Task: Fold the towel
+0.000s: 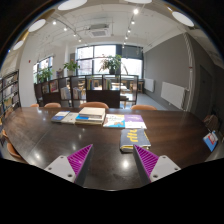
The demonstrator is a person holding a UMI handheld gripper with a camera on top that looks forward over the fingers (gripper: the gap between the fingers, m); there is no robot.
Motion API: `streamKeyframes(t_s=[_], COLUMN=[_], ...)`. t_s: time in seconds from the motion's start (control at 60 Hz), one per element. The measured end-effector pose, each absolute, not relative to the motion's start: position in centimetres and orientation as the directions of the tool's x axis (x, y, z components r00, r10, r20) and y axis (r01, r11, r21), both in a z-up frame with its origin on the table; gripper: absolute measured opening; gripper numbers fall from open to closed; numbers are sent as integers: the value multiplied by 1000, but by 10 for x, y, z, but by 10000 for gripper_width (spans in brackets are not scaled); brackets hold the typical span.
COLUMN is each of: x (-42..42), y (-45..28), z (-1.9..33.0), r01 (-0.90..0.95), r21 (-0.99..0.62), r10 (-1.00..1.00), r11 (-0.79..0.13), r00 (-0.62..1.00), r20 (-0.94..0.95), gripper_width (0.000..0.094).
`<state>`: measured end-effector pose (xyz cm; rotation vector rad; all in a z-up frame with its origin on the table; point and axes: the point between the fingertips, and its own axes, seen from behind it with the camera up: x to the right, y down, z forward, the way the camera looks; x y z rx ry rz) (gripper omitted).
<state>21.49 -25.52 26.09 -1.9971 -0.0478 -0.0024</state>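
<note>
Jaws [110,160] wide, nothing between them; purple pads [76,159] face each other across bare dark bench [40,135] top. Held high and level, looking along the bench, prob. a survey pose, not a grasp approach.

Towel: can't ID w/ certainty. Flat items lie beyond the jaws near bench centre: a bluish-grey folded stack [90,116] ahead and slightly left, a paler multicolour flat piece [125,121] ahead and slightly right, a small dark item [133,137] just ahead of the right fingertip. Either flat piece could be the towel; too small to tell cloth from paper/books.

Chairs [95,105] tucked in on the far side of the bench, beyond the flat items. Plants [112,64] and windows well beyond.

Judgement: fold not begun, approach stage. Next move needs jaws brought fwd and down to an edge or corner of the cloth, since a flat-lying piece offers only thin edges to pinch. Risk: pinching the wrong item.
</note>
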Motion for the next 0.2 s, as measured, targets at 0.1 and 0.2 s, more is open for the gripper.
streamKeyframes(t_s=[0.1, 0.2], x=[213, 211], y=[-257, -261], z=[260, 257], r01=[31, 34], r21=[-910, -908], r10=[29, 26], r11=[-413, -418], r00=[999, 999], r20=[21, 25], gripper_width=[797, 797])
